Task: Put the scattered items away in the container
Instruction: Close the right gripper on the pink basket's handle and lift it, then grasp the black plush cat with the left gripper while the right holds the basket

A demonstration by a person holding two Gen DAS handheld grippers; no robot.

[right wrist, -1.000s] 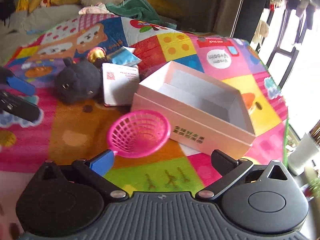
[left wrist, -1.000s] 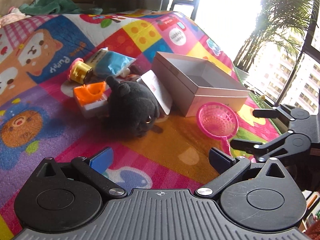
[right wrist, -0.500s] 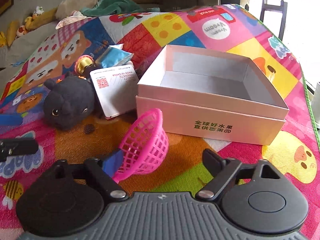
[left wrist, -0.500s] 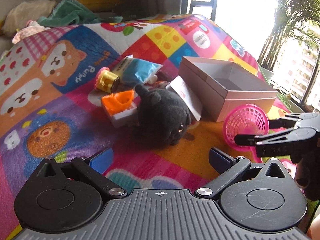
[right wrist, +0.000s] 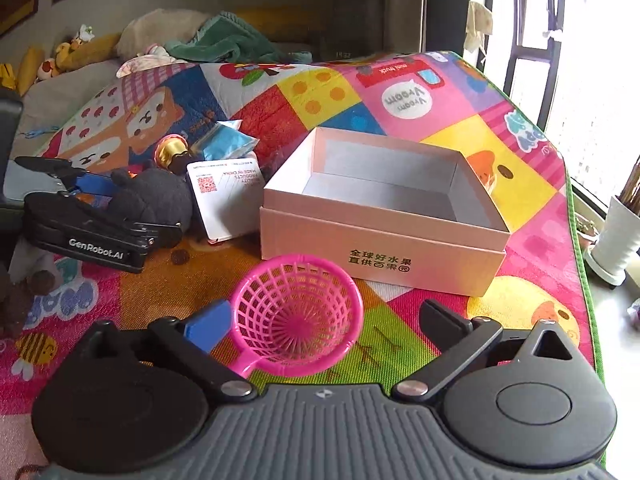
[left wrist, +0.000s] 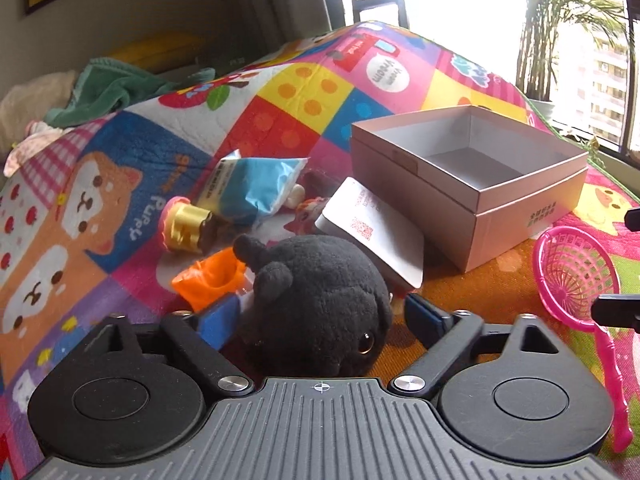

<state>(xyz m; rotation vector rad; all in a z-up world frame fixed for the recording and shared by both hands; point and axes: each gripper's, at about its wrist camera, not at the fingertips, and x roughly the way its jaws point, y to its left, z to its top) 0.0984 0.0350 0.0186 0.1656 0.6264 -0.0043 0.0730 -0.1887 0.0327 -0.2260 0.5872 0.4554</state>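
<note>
A black plush [left wrist: 316,300] lies on the colourful mat between the fingers of my left gripper [left wrist: 320,316]. Its jaws are closing; the left pad is against the plush and a thin gap shows at the right pad. In the right wrist view the left gripper [right wrist: 132,204] straddles that plush [right wrist: 160,196]. My right gripper [right wrist: 324,322] is opening around a pink strainer [right wrist: 296,320], which lies mouth-up on the mat next to the left pad and clear of the right one. Just beyond stands the open pink box [right wrist: 384,240], empty. The box [left wrist: 528,208] is to the right of the plush.
A white card packet [left wrist: 372,228] leans between plush and box. Behind the plush lie an orange toy [left wrist: 212,280], a gold-and-pink toy [left wrist: 184,228] and a blue packet [left wrist: 252,188]. A green towel [right wrist: 232,40] lies at the back. A white pot [right wrist: 612,240] stands off the mat's right edge.
My left gripper moved forward onto the black plush and its jaws narrowed around it. My right gripper squeezed and tipped the pink strainer, then widened; the strainer lies flat again.
</note>
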